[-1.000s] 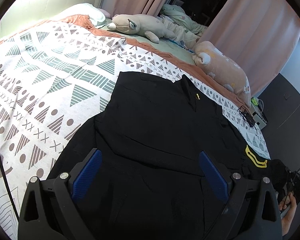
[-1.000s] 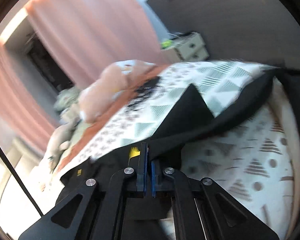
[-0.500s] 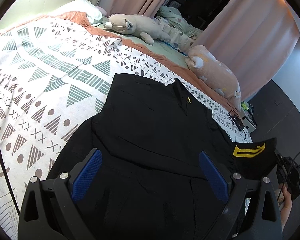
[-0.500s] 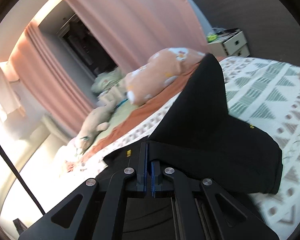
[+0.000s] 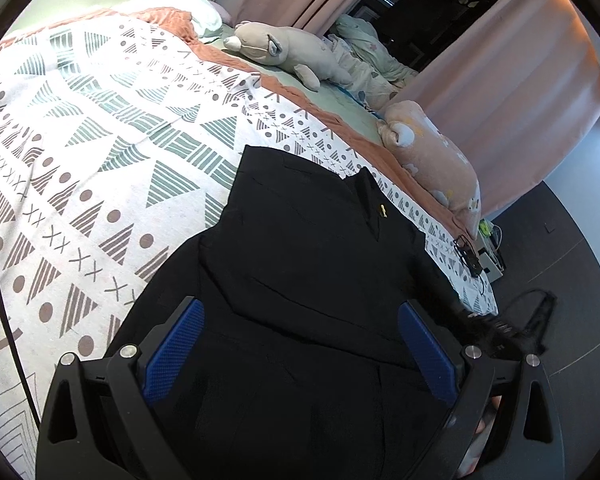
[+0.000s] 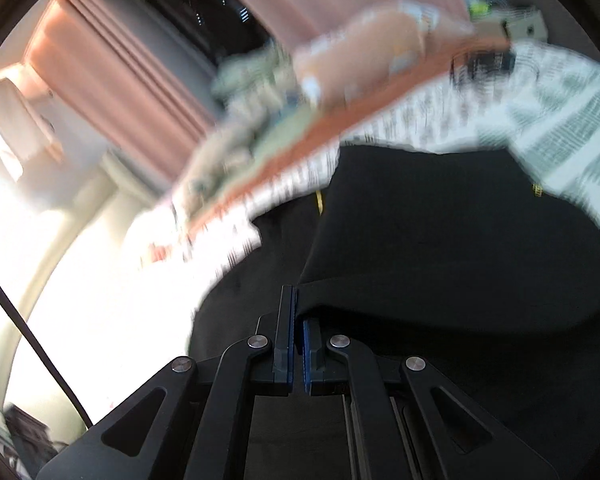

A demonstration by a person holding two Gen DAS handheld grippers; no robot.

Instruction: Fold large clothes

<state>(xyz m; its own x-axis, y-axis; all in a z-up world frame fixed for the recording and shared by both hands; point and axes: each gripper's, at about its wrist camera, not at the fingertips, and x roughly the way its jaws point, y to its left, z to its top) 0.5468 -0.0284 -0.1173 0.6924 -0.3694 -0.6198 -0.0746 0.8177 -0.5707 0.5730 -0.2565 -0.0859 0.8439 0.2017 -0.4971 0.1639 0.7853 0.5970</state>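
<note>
A large black garment (image 5: 308, 264) with a small yellow mark at its collar lies spread on the patterned bedspread (image 5: 84, 152). My left gripper (image 5: 300, 344) is open and empty, hovering over the garment's near part. My right gripper (image 6: 298, 320) is shut on a fold of the black garment (image 6: 440, 240), carrying a sleeve or side over the body of the garment. The right wrist view is motion-blurred. In the left wrist view the right gripper shows as a dark blur at the bed's right edge (image 5: 496, 328).
Two plush toys (image 5: 288, 48) (image 5: 432, 156) lie along the bed's far side, with a pillow (image 5: 180, 4) at the head. Pink curtains (image 5: 500, 76) hang behind. A small cabinet with cables (image 5: 484, 256) stands on the dark floor to the right.
My right gripper has swung the held black cloth inward over the garment; the yellow-striped cuff seen at the right edge is gone from the left view. My left gripper barely moved.
</note>
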